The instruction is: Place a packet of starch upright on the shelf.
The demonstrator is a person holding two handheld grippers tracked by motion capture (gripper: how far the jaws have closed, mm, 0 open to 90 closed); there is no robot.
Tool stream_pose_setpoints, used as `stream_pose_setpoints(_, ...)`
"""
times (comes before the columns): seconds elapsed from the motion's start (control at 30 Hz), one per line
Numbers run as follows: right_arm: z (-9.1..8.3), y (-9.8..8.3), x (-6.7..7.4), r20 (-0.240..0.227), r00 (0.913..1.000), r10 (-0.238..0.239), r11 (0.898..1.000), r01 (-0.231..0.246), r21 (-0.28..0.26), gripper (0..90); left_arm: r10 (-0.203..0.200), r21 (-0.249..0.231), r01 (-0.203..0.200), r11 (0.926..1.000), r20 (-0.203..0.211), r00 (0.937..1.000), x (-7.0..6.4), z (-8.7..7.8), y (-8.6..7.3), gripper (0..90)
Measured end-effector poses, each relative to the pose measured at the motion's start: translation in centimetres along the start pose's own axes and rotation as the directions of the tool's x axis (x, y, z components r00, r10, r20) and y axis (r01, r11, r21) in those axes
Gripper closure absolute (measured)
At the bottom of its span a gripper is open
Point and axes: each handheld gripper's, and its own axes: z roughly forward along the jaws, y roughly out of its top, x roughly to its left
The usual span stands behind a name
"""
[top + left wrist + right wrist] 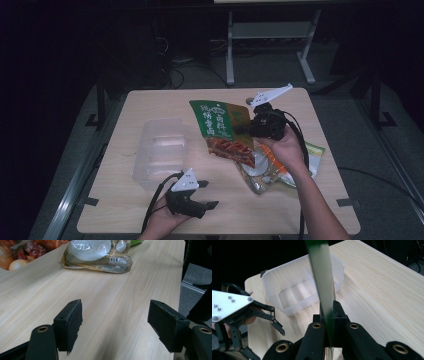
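Two hand-held grippers: right [328, 315] clamped on green snack bag [220, 120], left [115, 322] wide apart over table [112, 290].

A green snack packet [220, 125] with red food printed on its lower end is held up at frame centre, right of a clear, empty plastic bin [161, 152]
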Motion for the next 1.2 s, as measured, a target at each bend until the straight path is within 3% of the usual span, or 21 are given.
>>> stream_pose_setpoints(0.3, 0.5, 1.1, -0.6, 0.001, 1.0000, 0.003, 1.000, -0.003, 0.002, 89.7, 0.003, 0.000, -0.003, 1.0000, 0.009, 1.0000, -0.1, 0.1, -0.1, 27.2)
stream_pose_setpoints(0.7, 1.7, 4.6, -0.9, 0.006, 0.9998, -0.019, 1.000, 0.019, -0.005, 89.7, 0.000, 0.002, 0.000, 1.0000, 0.016, 0.9999, -0.3, 0.1, -0.1, 27.2)
stream_pose_setpoints(1.2, 5.7, 9.1, -0.8, -0.036, 0.9974, -0.062, 0.998, 0.061, -0.035, 89.7, -0.002, 0.014, 0.002, 0.9999, 0.005, 1.0000, -0.2, 0.0, -0.3, 27.0)
